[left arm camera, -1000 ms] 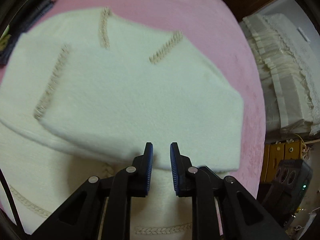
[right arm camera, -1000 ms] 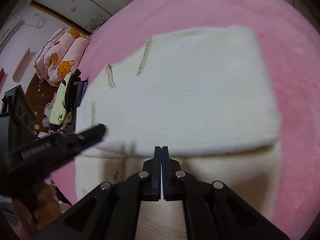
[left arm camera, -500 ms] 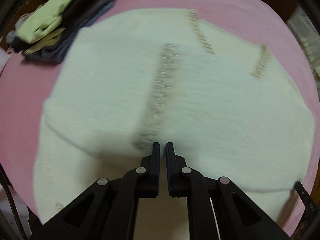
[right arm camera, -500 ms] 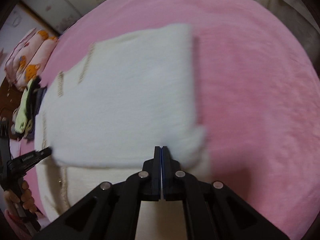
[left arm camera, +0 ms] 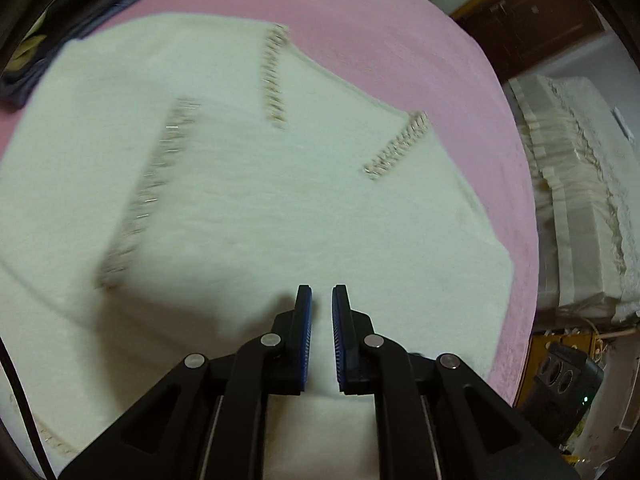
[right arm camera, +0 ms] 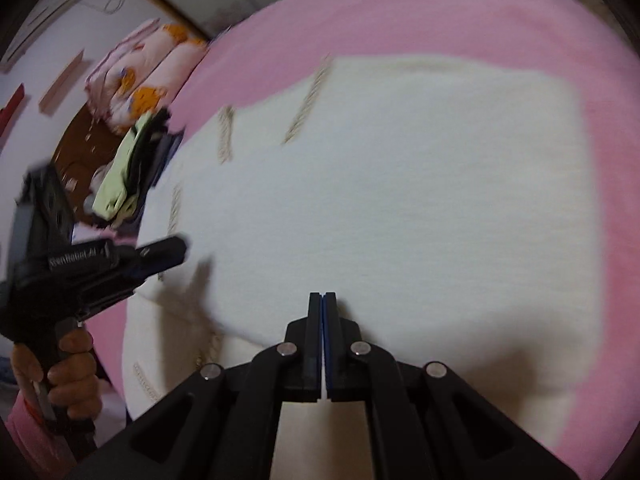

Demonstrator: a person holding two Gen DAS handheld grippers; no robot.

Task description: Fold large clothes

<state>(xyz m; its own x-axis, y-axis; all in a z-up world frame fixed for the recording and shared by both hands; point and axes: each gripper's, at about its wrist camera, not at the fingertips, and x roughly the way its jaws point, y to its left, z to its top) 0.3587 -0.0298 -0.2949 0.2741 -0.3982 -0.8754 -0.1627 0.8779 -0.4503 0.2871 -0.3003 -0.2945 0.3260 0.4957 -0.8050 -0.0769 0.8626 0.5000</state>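
Left gripper (left arm camera: 321, 308) fingers stand a slit apart, having just been closing, nothing between them; right gripper (right arm camera: 323, 312) is pressed shut, empty. Both hover over the folded cream sweater (left arm camera: 280, 208) on the pink blanket (left arm camera: 360, 20) (long axis unclear). Only the right view shows the hand (right arm camera: 74, 380).

A large cream-white fleecy garment (left arm camera: 280, 208) lies spread flat on the pink plush bed cover (left arm camera: 400, 40), one part folded over onto the rest so a soft edge crosses its near side. Short beige stitched strips mark its top layer, two near the far edge, one longer at the left
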